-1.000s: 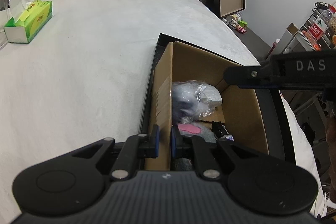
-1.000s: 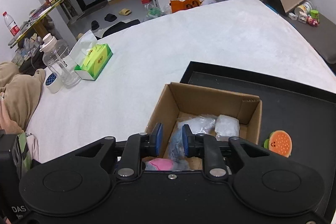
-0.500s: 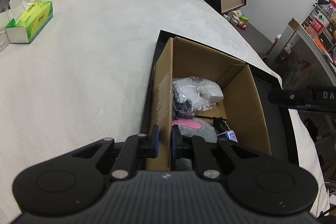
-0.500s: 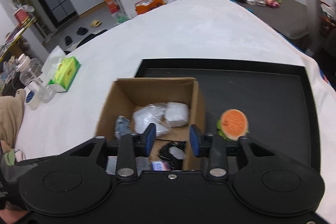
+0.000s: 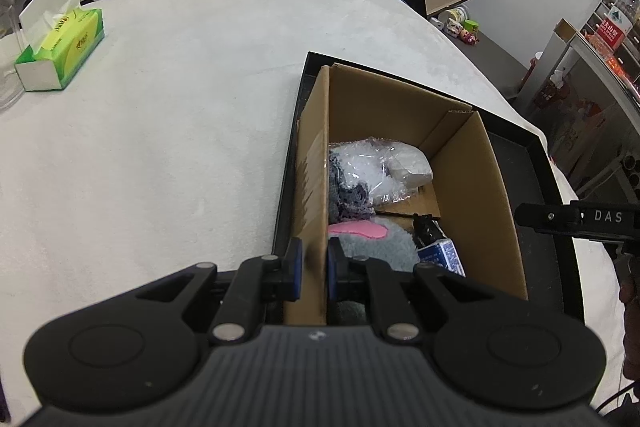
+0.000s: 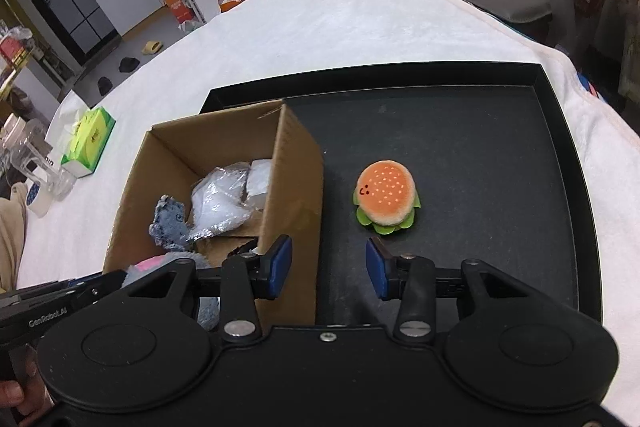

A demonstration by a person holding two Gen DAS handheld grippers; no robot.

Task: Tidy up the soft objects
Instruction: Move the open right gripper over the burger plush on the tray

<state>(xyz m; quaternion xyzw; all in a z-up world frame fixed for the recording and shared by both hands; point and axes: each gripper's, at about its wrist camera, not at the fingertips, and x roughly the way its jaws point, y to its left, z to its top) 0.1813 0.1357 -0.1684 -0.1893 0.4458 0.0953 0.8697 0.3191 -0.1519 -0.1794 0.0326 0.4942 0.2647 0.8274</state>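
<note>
Left gripper (image 5: 311, 269) clamps cardboard box (image 5: 472, 167) wall; right gripper (image 6: 328, 269) spread, seemingly empty, near burger plush (image 6: 386, 198).

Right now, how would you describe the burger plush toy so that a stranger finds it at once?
Find the black tray on the white-covered table. Beside the cardboard box, the burger plush toy lies alone on the tray floor. Only it is orange, with white dots, green edges and a small face.

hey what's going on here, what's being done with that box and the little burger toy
A person with two handheld grippers is sorting soft things. The left gripper is clamped on the near wall of the cardboard box, which sits in a black tray and already holds a grey plush and bagged items. The right gripper is open, aimed at the burger plush lying on the tray beside the box, not yet touching it.
</note>
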